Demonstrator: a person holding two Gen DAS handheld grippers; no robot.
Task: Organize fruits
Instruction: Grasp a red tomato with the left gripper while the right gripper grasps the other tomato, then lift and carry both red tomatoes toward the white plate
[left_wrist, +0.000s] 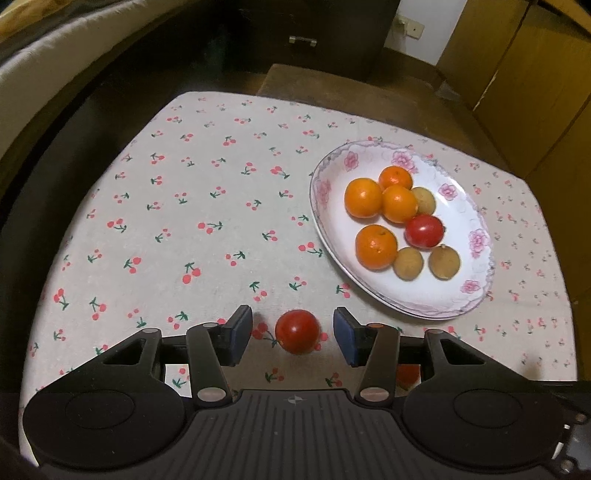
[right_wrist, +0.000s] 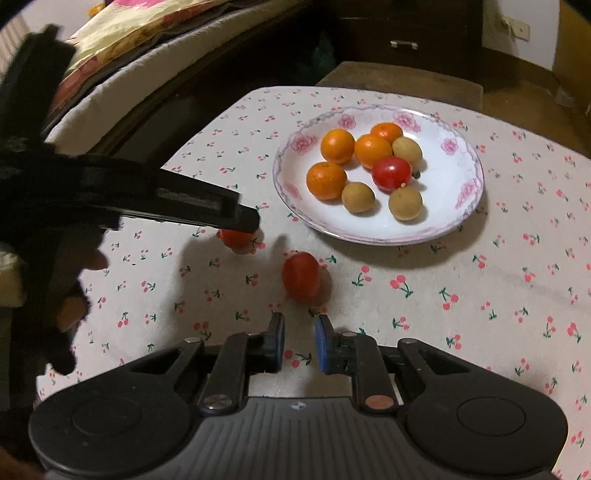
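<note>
Currently, the left hand-held gripper (left_wrist: 293, 338) stands open around a small red tomato (left_wrist: 297, 331) on the cloth-covered counter (left_wrist: 184, 206), pads clear of it on both sides. The right hand-held gripper (right_wrist: 299, 341) is closed and empty, just behind a second tomato (right_wrist: 301, 275). A flowered plate (right_wrist: 461, 206) nearby holds oranges, brown fruits and one tomato. Judged by appearance, the tomato is light, smooth-skinned, soft and prone to roll; grip across its widest part with gentle pressure.
</note>
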